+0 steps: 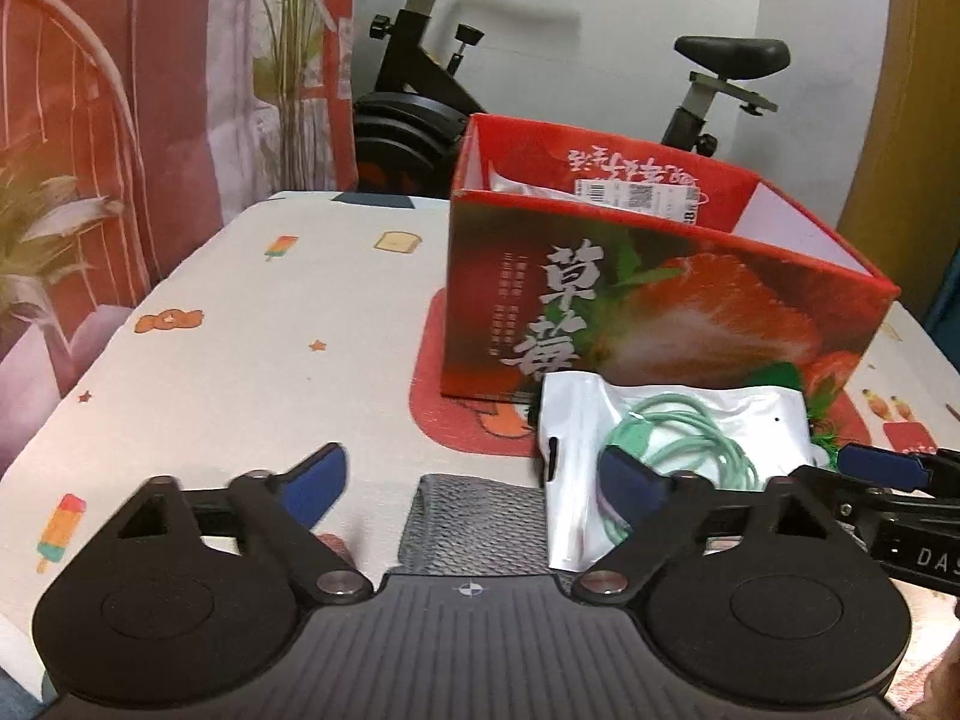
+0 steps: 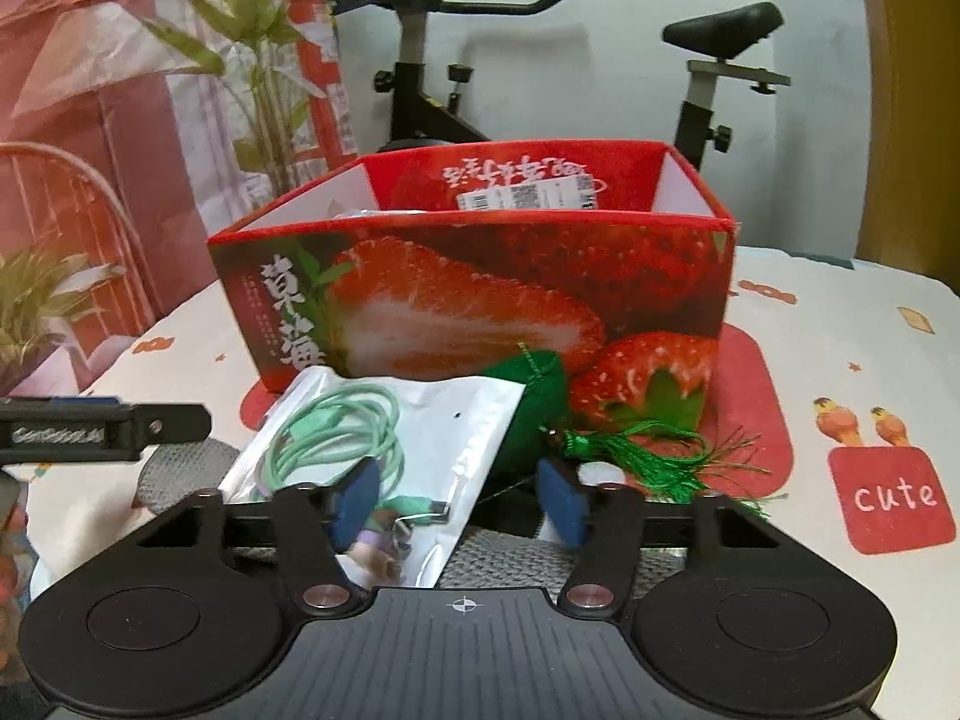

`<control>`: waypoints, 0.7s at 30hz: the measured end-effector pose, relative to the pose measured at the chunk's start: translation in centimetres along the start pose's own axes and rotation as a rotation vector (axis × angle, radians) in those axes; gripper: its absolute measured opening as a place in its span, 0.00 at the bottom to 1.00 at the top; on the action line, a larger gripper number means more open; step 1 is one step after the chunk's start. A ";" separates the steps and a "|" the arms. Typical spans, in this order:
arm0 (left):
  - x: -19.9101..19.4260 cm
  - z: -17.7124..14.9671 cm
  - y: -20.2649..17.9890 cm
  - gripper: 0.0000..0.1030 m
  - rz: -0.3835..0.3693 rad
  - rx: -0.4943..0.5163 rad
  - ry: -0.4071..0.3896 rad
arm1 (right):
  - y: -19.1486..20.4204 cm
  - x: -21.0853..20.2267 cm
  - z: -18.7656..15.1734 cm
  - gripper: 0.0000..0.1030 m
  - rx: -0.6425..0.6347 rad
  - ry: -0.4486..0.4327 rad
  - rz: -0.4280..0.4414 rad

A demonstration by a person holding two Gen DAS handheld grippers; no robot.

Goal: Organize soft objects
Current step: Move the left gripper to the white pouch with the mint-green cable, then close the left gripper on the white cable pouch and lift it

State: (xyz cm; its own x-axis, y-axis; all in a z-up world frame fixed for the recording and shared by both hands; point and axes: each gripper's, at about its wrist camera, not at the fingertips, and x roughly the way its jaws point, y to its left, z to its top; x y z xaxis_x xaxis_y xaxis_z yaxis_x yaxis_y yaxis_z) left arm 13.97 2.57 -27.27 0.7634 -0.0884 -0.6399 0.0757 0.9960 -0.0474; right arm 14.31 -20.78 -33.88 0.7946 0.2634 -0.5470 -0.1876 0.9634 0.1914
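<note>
**Both grippers low over the pouch in front of the strawberry box**

Now both grippers sit low over the cartoon-print cloth worktop, fingers pointing at the open red strawberry-print cardboard box.

Left gripper: blue-padded fingers spread wide, nothing pinched. A grey knitted fabric piece lies flat between the fingers. The right pad overlaps the near left edge of the pouch; contact can't be told. No grip.

Right gripper: fingers about half spread, not pressed together. The near corner of the white-and-clear plastic zip pouch with the coiled mint-green cable inside lies between them. The left pad sits on or just over the pouch; the right pad stands clear of its edge. Not pinching it as far as the view shows.

The pouch lies on the worktop just ahead of the right fingers, its far edge near the box's front wall. The green fabric sachet with a green tassel lies just right of the pouch, partly under it, ahead of the right finger, against the box front; the tassel strands trail off to the right.

Something white lies inside the box, mostly hidden by the wall.

Beyond the box: black exercise bike, potted plant far left of the fingers.
</note>
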 end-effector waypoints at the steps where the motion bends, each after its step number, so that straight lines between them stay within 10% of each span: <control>1: 0.1 0.0 0.2 0.83 -0.007 -0.009 0.006 | 0.1 0.1 0.0 0.45 -0.006 0.002 0.003; 9: 0.6 -0.4 0.4 0.54 -0.034 -0.012 0.039 | 0.3 0.4 -0.4 0.29 -0.021 0.006 0.026; 21: 1.3 -0.9 1.5 0.51 -0.111 -0.102 0.039 | 0.0 0.8 -0.9 0.25 -0.018 0.013 0.027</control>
State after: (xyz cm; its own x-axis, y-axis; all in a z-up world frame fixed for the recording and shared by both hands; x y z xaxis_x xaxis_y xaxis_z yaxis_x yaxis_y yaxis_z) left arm 14.49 3.98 -28.90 0.7283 -0.1999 -0.6554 0.0914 0.9763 -0.1962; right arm 14.46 -20.56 -35.06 0.7815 0.2897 -0.5526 -0.2193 0.9567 0.1913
